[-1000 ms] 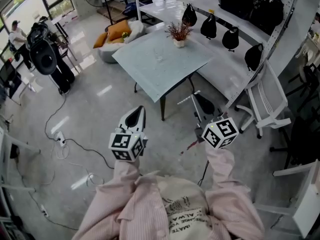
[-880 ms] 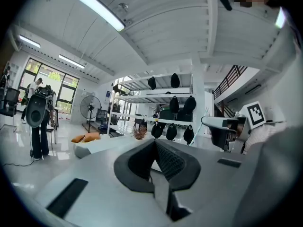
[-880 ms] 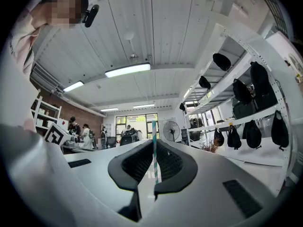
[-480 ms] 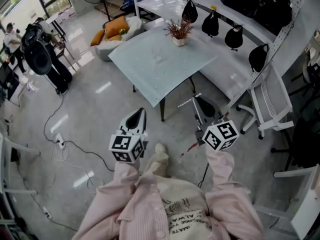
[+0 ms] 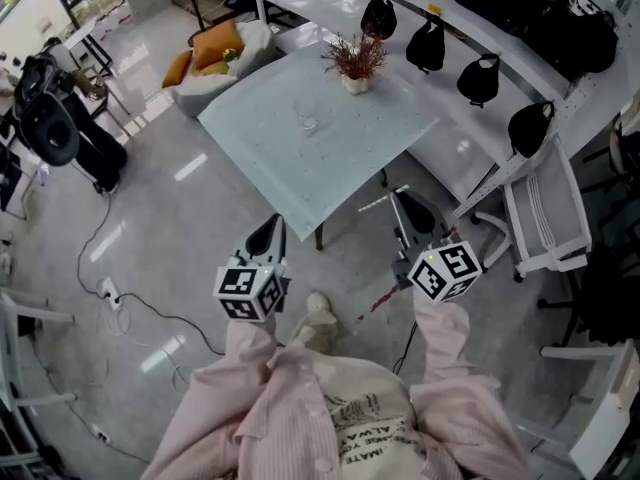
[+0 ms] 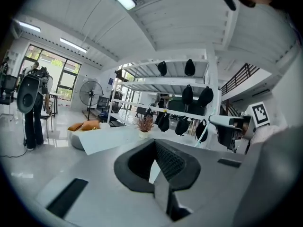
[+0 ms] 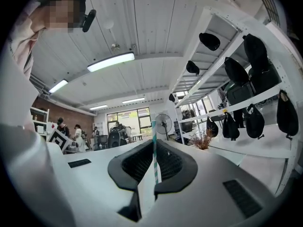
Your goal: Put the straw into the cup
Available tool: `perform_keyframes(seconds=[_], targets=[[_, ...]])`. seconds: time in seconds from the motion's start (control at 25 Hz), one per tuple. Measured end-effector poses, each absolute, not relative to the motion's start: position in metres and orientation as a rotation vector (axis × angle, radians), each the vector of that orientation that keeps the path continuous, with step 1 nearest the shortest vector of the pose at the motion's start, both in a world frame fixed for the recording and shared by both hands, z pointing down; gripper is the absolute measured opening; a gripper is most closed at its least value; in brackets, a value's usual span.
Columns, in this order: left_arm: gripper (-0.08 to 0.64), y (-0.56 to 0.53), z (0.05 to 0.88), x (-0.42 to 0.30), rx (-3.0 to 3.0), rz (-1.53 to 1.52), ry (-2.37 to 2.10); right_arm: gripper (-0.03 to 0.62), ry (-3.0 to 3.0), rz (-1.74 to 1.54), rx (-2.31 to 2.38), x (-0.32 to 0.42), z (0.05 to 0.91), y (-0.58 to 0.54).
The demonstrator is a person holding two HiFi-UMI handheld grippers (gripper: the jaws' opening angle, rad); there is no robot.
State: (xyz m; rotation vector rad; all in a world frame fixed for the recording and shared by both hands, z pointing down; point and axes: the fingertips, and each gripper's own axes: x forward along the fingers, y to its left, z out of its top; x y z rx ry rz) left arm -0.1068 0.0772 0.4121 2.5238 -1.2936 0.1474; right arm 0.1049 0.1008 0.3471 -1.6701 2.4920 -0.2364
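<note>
Both grippers are hanging well short of the table [image 5: 335, 163], w/ the right gripper [image 7: 154, 163] clamping a teal-and-white striped straw [image 7: 153, 143] upright btwn its jaws and the left gripper [image 6: 156, 161] pinched together on nothing. What looks like a clear cup [image 5: 308, 121] is standing far off on that table, near the potted plant [image 5: 353, 66]. Risk, imo: the glass is looking light and unsteadied, so an off-centre straw could be tipping it, or the thin straw slipping in the grip.

Open floor [image 5: 200, 218] before the table [image 5: 330, 168] — plant [image 5: 354, 63] behind the cup [image 5: 308, 121].
</note>
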Motion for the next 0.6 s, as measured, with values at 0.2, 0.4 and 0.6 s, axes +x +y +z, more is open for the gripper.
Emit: perform_keyframes(seconds=[0.2,0.4,0.6], targets=[[-0.001,0.024,0.424,-0.102,2.502,0.163,-1.28,0.018,2.49,-0.29,-1.681,0.11,0.359,0.048],[-0.002,-0.016,0.429,-0.098,2.499,0.177,-1.274,0.018,2.478,-0.328,-1.68,0.115,0.368,0.004],[-0.001,-0.044,0.428,-0.105,2.499,0.179,-1.289,0.018,2.444,-0.307,-1.67,0.115,0.362,-0.024]])
